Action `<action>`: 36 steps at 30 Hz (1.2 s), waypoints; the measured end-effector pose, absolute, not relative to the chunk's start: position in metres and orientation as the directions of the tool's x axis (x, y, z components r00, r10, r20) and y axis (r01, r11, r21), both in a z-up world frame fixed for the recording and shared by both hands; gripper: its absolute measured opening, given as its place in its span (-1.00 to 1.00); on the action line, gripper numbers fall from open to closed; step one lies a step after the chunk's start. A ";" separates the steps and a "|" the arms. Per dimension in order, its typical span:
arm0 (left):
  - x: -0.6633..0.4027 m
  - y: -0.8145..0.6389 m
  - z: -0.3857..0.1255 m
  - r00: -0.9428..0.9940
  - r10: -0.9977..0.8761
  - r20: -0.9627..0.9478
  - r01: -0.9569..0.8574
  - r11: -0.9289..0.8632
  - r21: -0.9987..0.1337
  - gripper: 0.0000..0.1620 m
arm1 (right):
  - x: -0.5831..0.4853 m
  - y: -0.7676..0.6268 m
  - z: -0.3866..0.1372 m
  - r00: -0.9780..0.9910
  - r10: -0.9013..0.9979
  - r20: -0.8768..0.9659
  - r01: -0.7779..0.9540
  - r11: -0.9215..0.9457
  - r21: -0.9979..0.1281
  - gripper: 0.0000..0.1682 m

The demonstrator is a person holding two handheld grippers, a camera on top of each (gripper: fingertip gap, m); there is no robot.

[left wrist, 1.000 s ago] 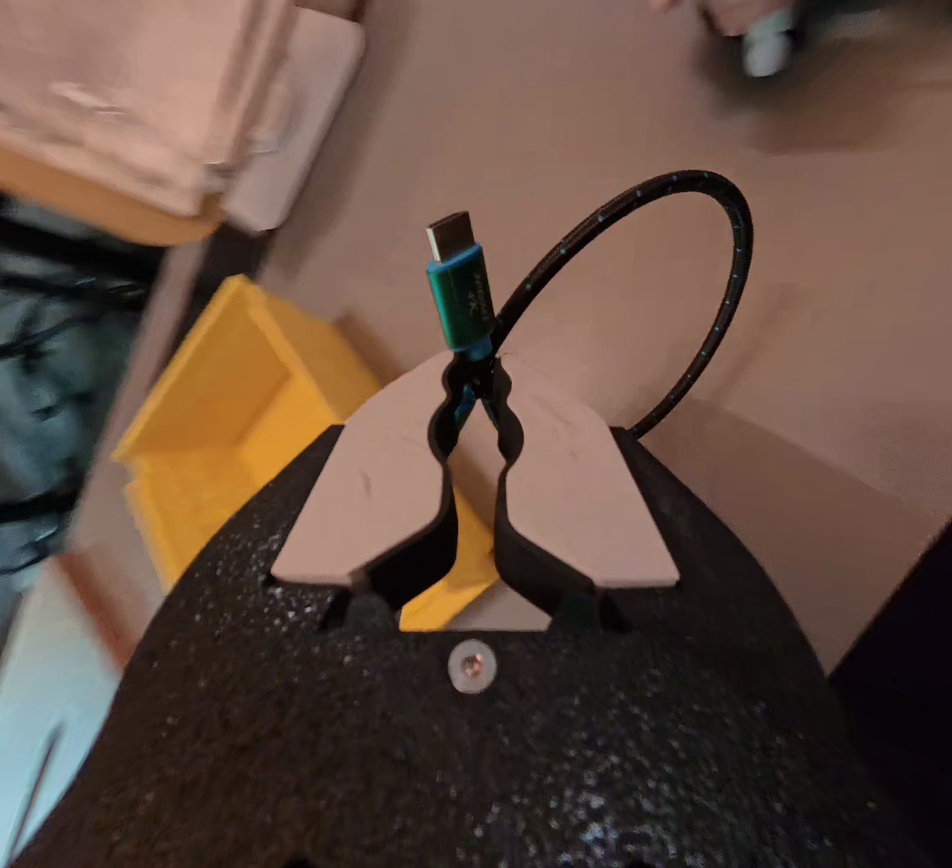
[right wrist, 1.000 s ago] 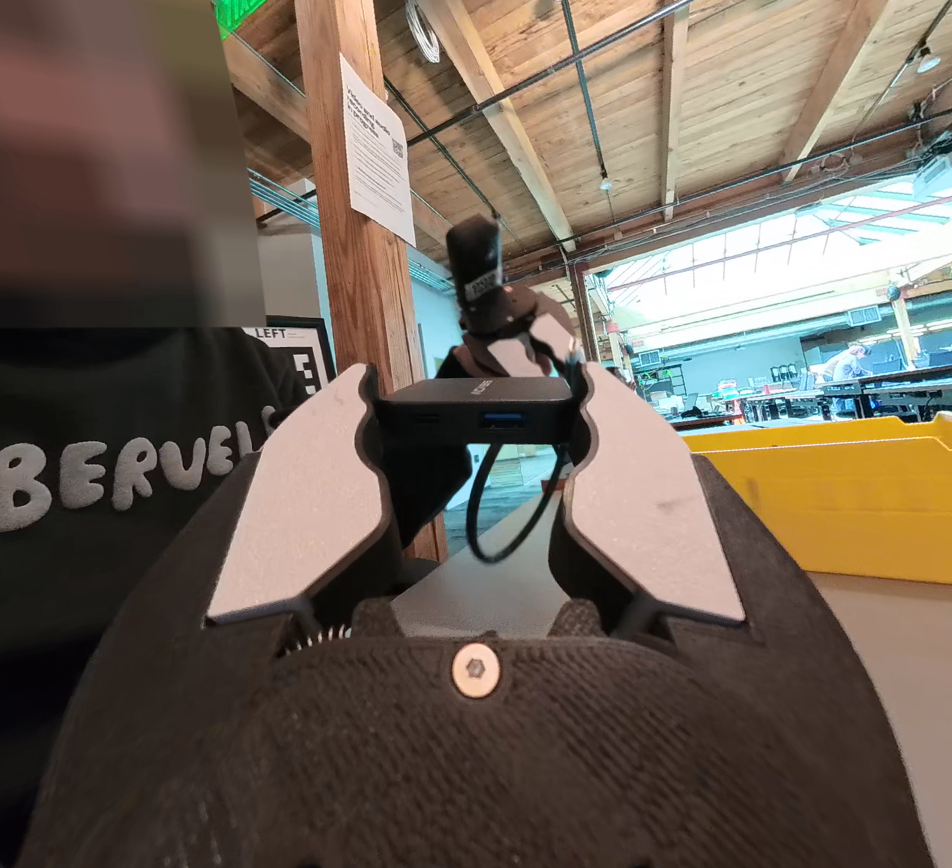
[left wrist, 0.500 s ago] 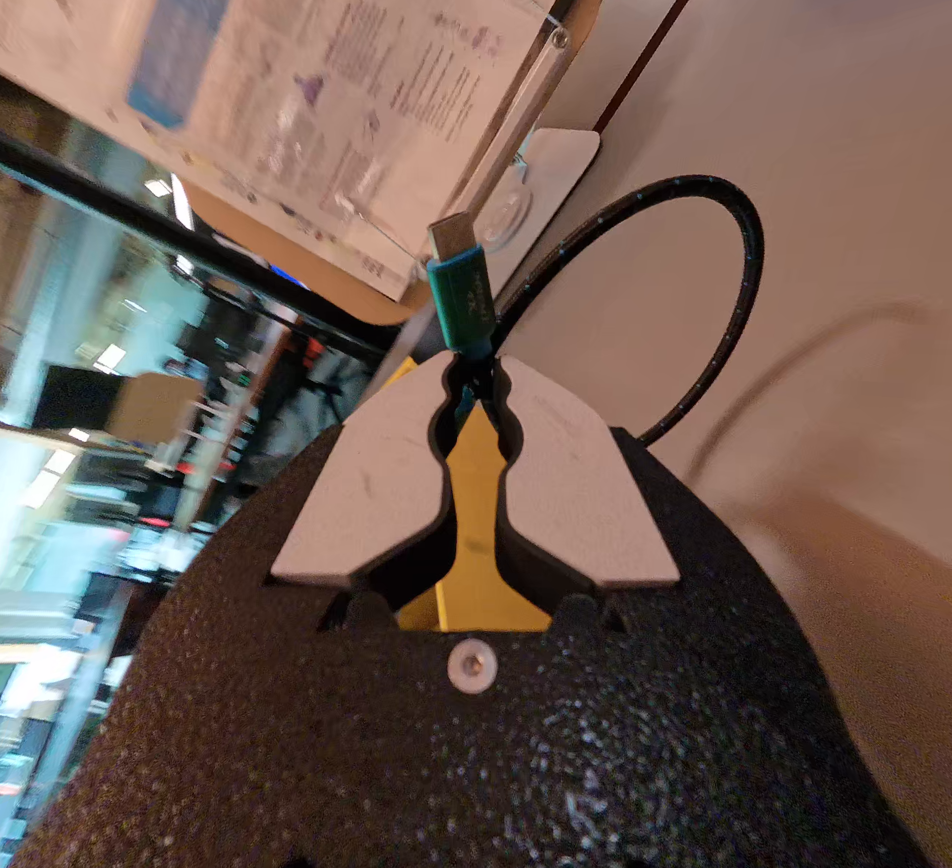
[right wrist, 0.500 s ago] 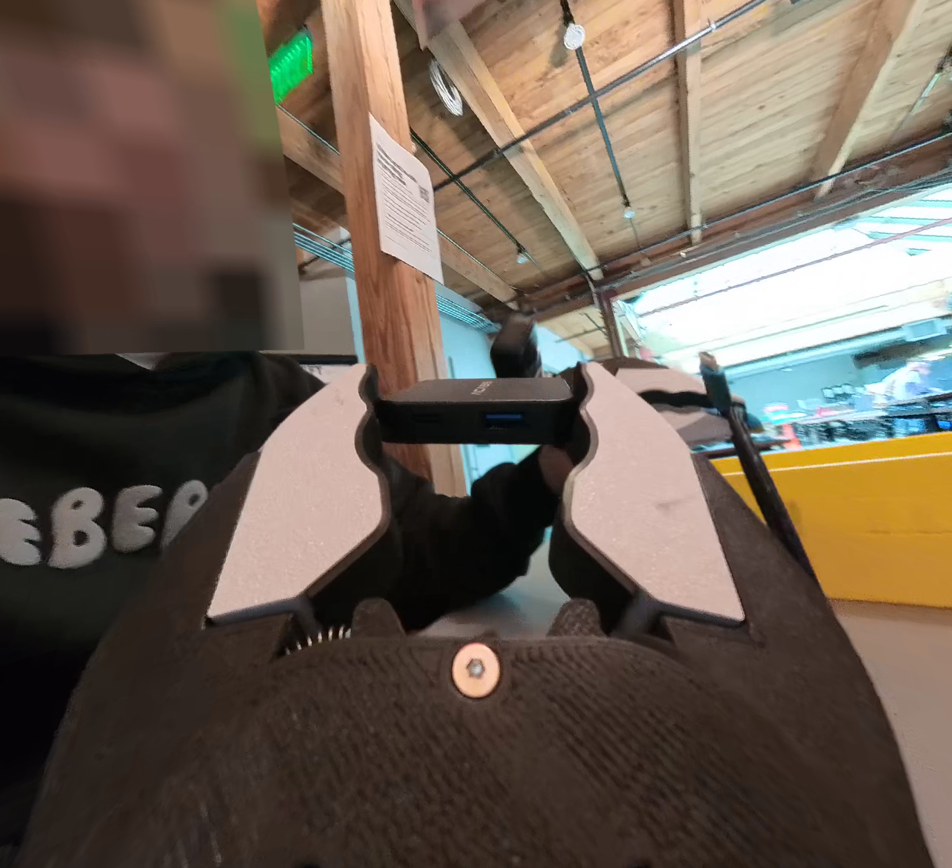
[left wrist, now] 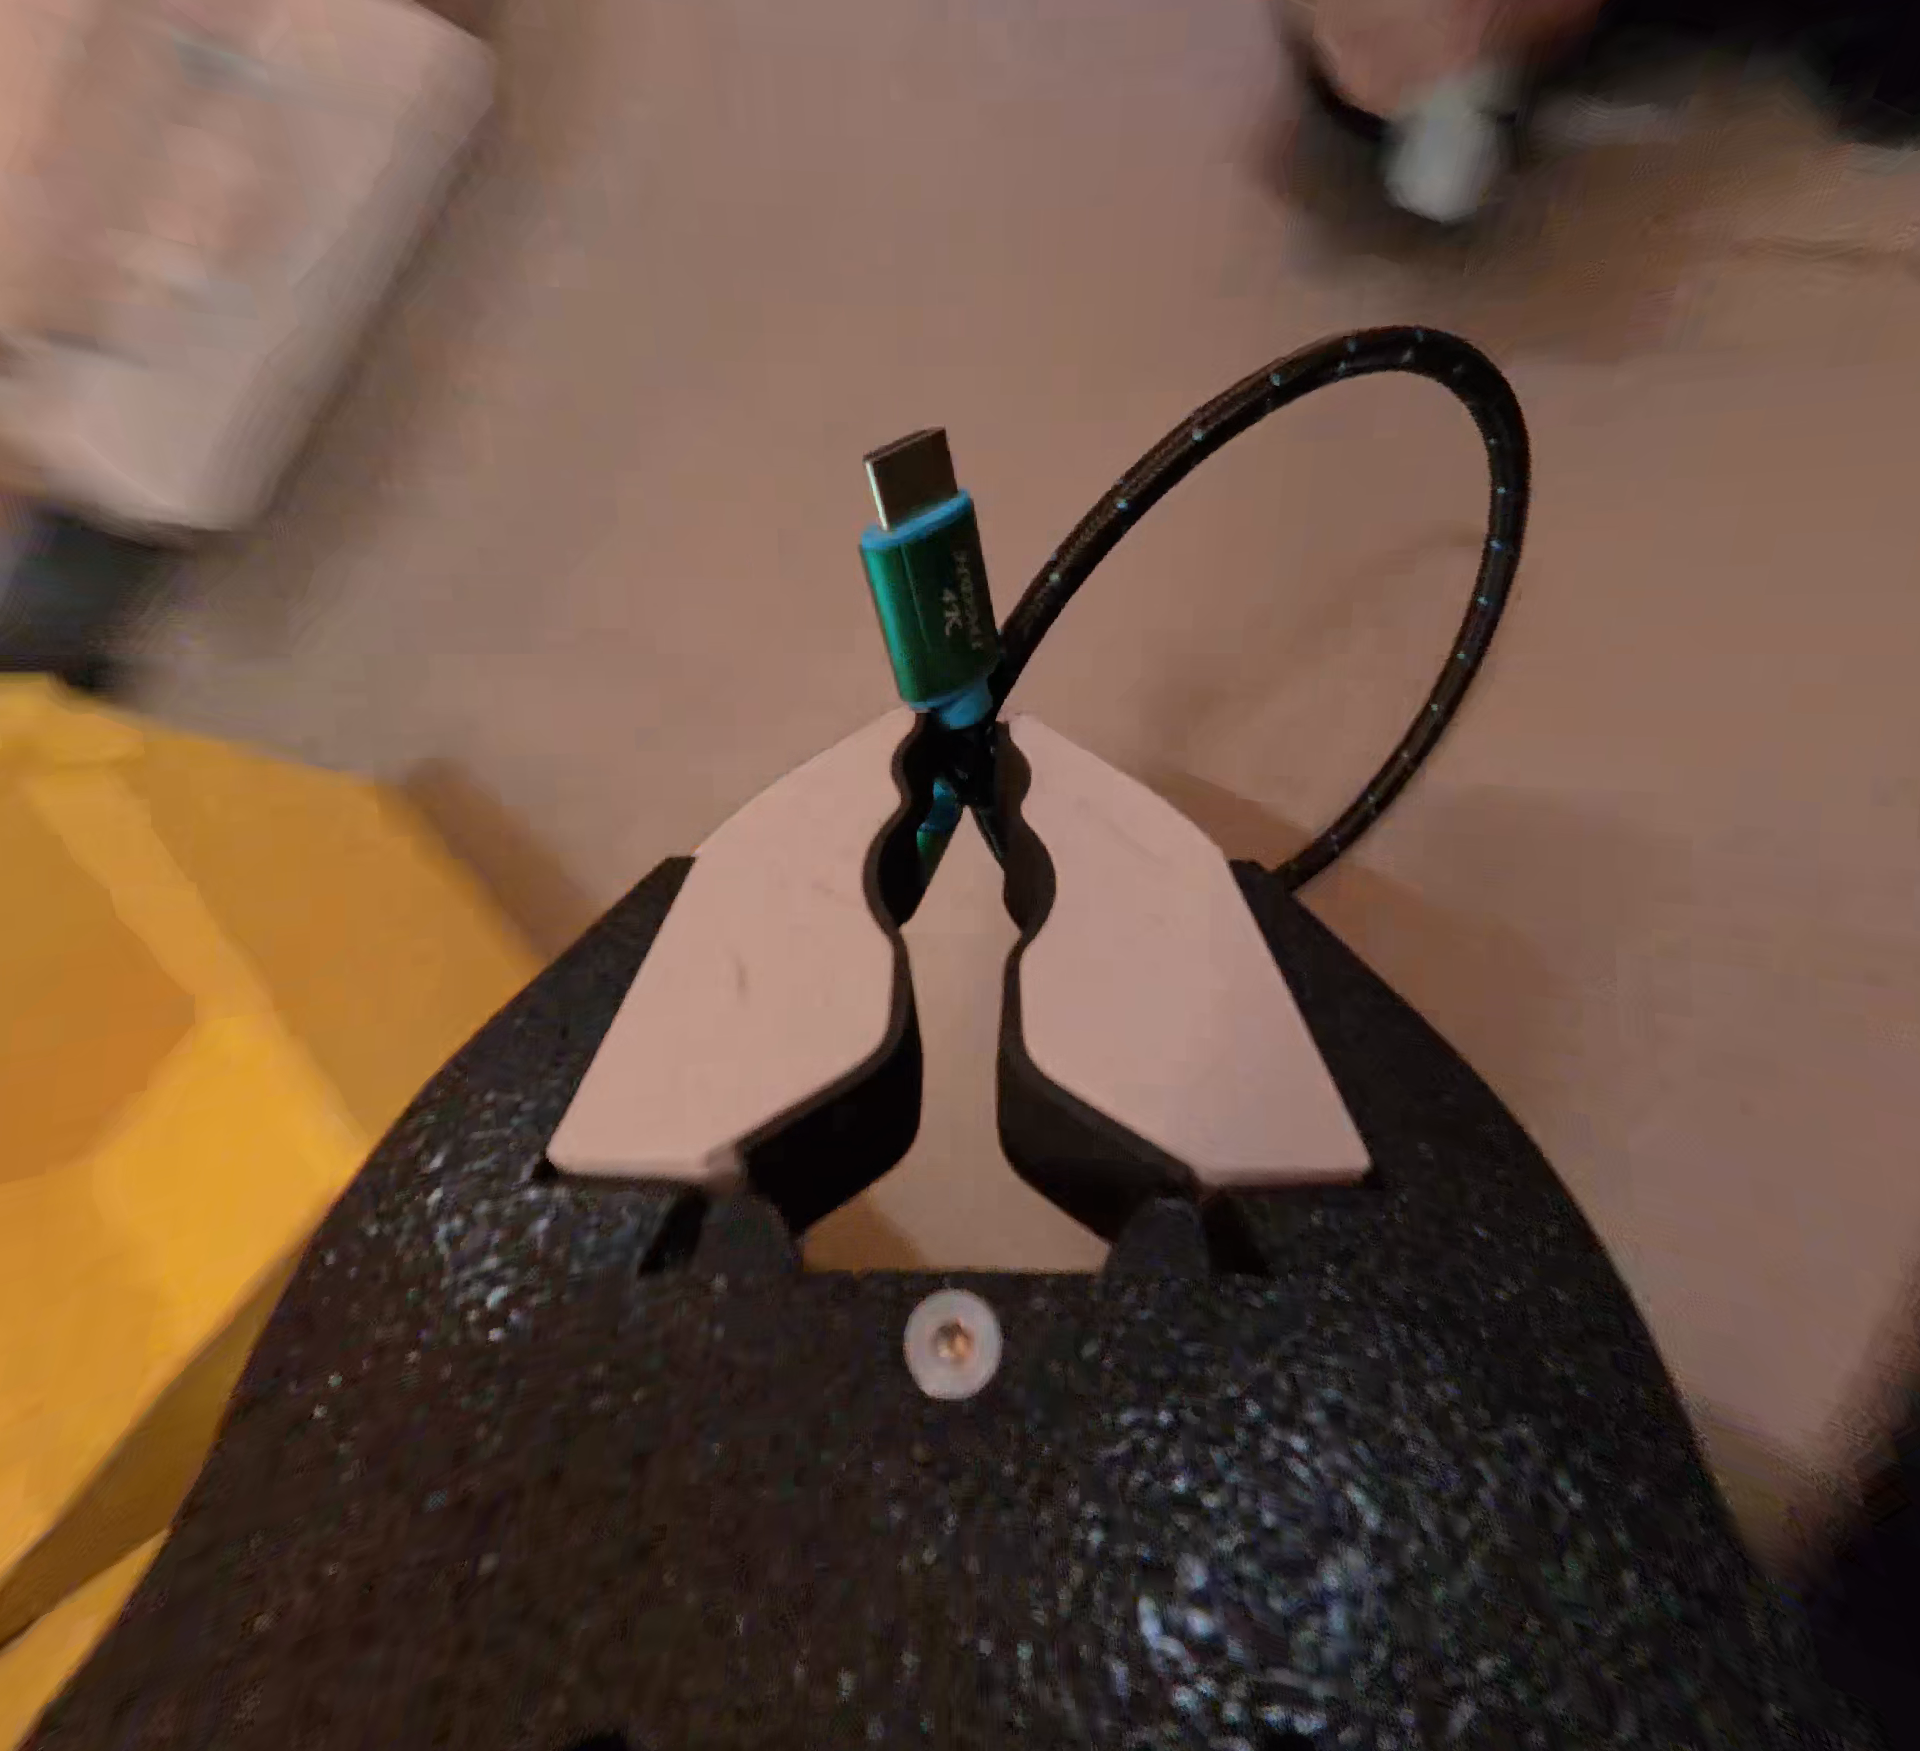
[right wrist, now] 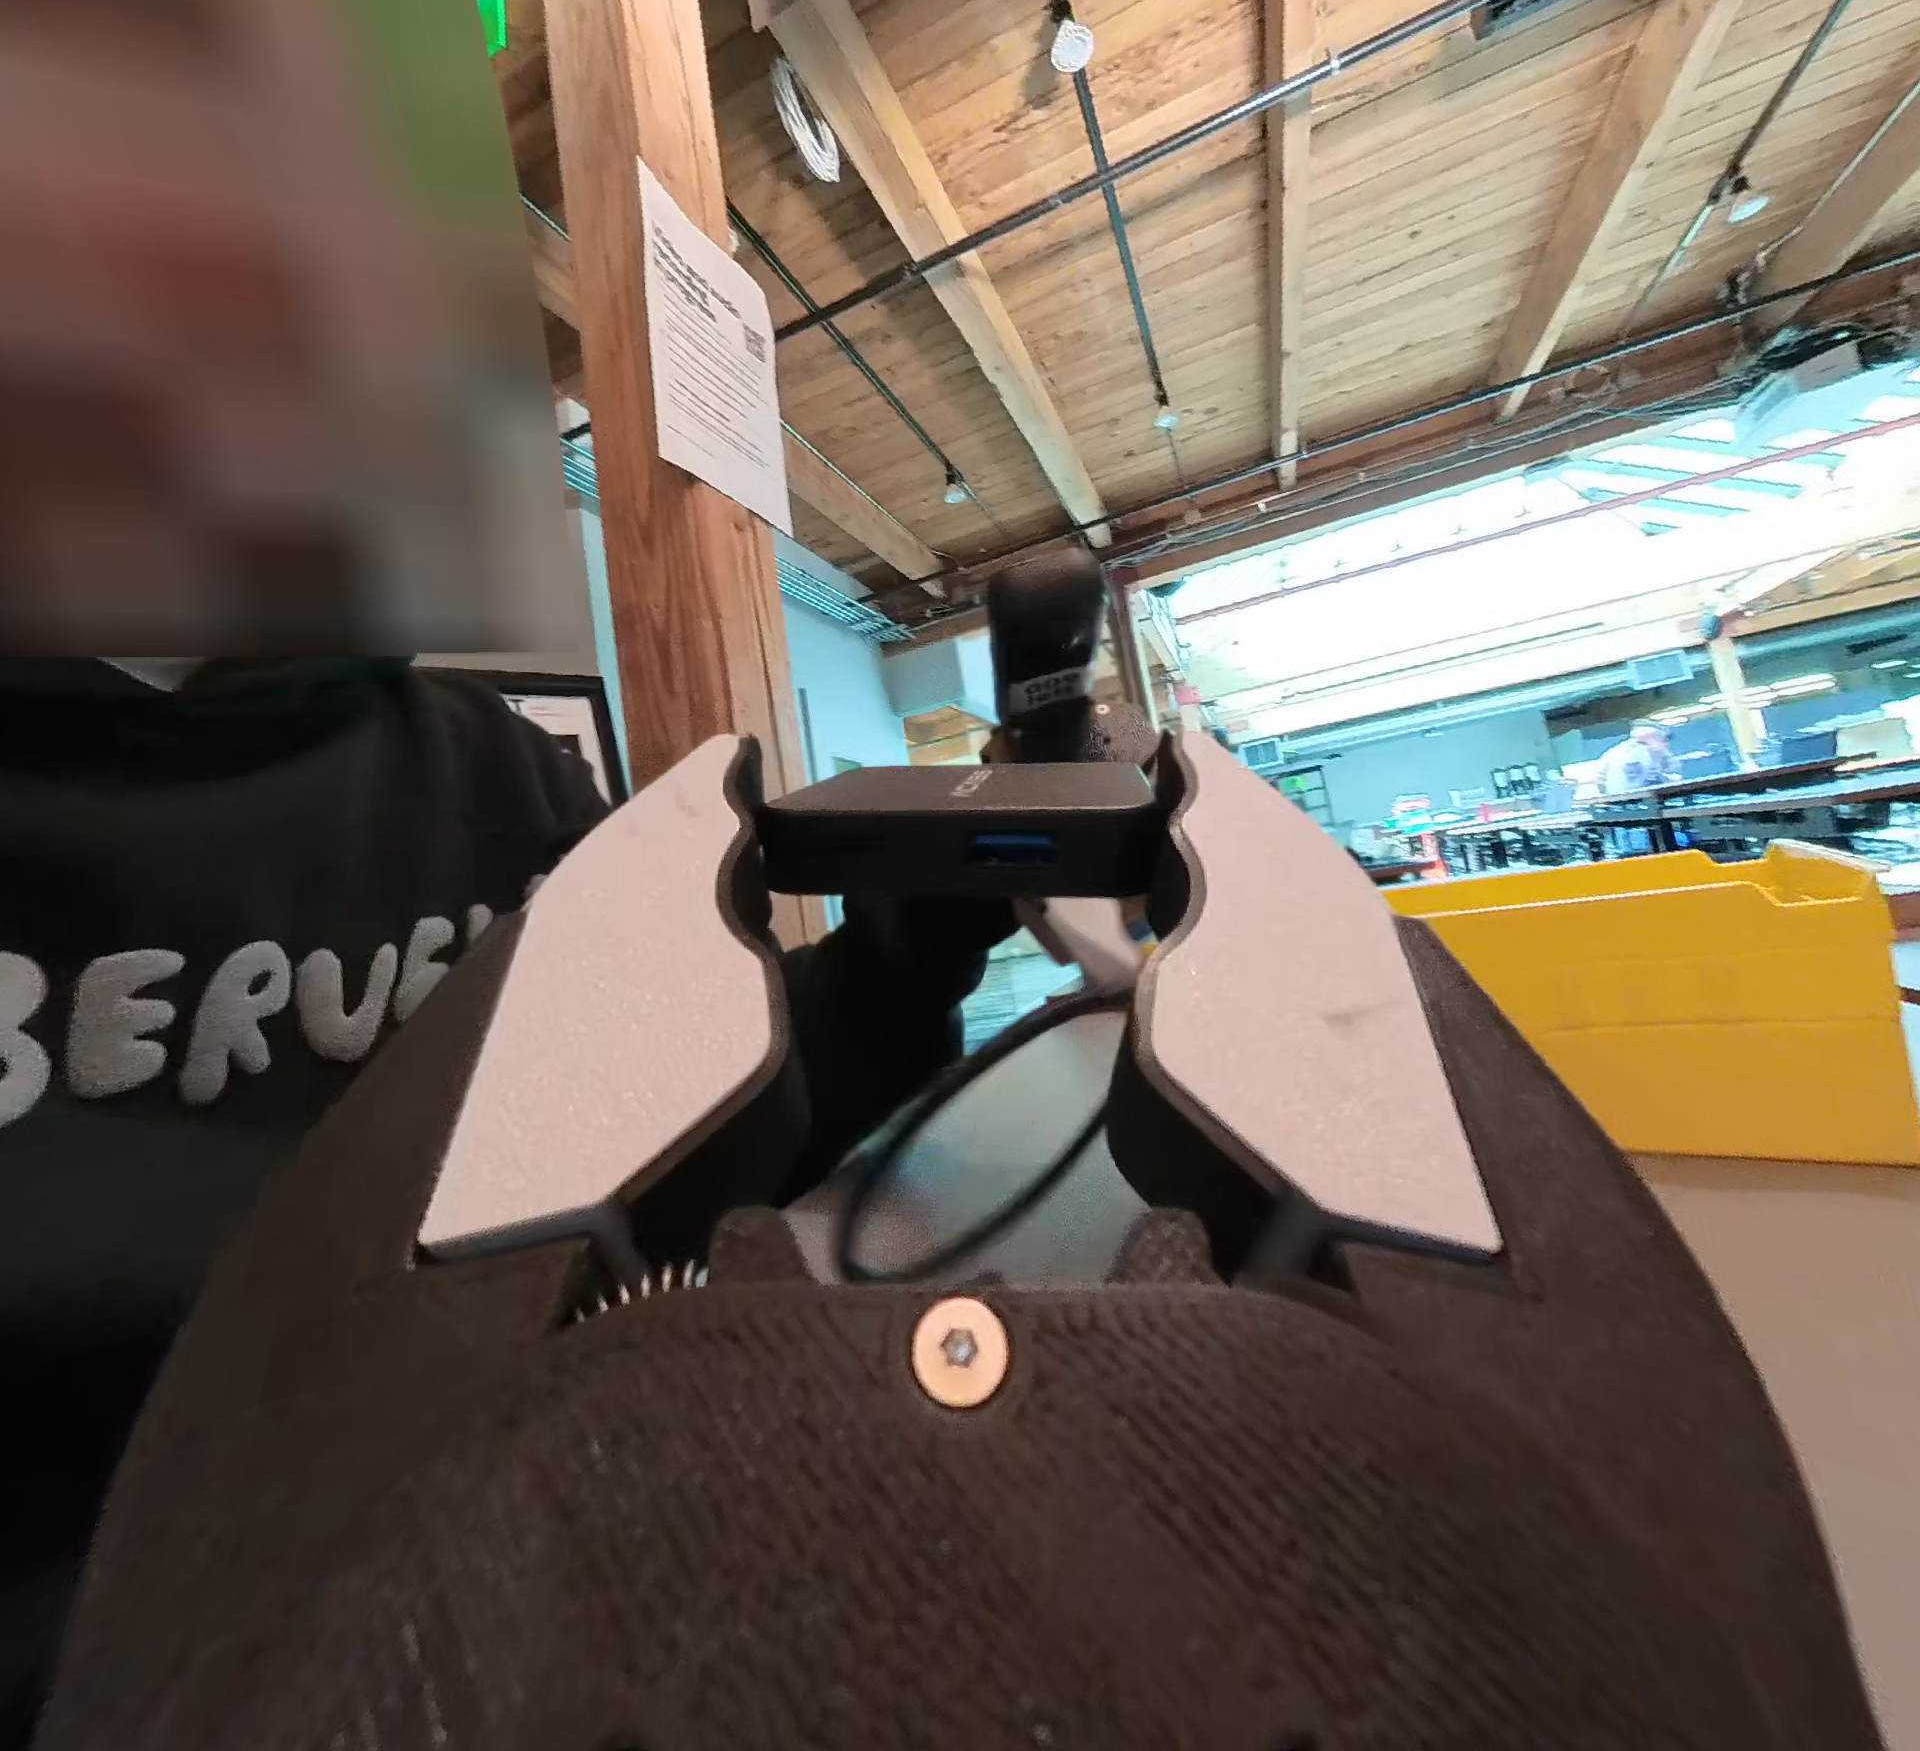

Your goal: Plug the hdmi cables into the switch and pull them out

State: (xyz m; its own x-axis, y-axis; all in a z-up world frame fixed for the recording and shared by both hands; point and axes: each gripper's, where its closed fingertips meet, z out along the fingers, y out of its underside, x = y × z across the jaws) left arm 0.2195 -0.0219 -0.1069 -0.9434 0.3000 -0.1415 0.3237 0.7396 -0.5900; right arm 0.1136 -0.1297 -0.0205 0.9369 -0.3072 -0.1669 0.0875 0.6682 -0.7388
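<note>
My left gripper (left wrist: 956, 740) is shut on a black braided cable (left wrist: 1455, 579) just behind its green plug (left wrist: 930, 600). The plug sticks up past the fingertips with its metal tip bare. The cable loops to the right and back under the gripper. My right gripper (right wrist: 956, 802) is shut on a small black switch box (right wrist: 956, 828), held level by its two short ends, with a blue port facing me. Behind the box the other gripper (right wrist: 1044, 662) and a loop of black cable (right wrist: 966, 1171) show. In the left wrist view a blurred hand (left wrist: 1423, 8) is at the far right above the table.
A yellow bin (left wrist: 156, 1078) stands at the left of the beige table (left wrist: 1039, 195); it also shows in the right wrist view (right wrist: 1662, 1015). A blurred pale stand (left wrist: 208, 226) is at the far left. A person in a black top (right wrist: 208, 974) and a wooden post (right wrist: 665, 351) are close.
The left gripper has swung back down over the table, still holding the plug. The right gripper keeps the switch box; the other gripper now sits straight behind the box again.
</note>
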 end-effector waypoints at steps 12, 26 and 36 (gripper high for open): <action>0.230 -0.085 -0.192 -0.929 0.317 -0.190 0.368 0.763 -0.530 -0.86 | 0.127 -0.126 -0.035 0.880 -0.449 -0.152 0.144 0.559 -0.817 -0.14; 0.153 -0.092 -0.079 -0.530 0.490 0.692 -0.376 0.596 -0.710 -0.35 | 0.151 -0.101 -0.051 0.707 -0.701 0.098 0.310 0.182 -0.933 -0.14; 0.149 -0.101 -0.088 -0.389 0.365 0.846 -0.557 0.638 -0.532 -0.83 | 0.170 -0.098 -0.078 0.502 -0.775 0.384 0.307 -0.255 -0.917 -0.14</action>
State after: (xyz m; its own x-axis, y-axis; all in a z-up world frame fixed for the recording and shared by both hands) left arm 0.1487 -0.1011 -0.0875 -0.3895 0.3650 0.8456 -0.5568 0.6381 -0.5318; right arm 0.1695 -0.0983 -0.0780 0.5019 -0.7752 0.3835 0.3068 -0.2550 -0.9170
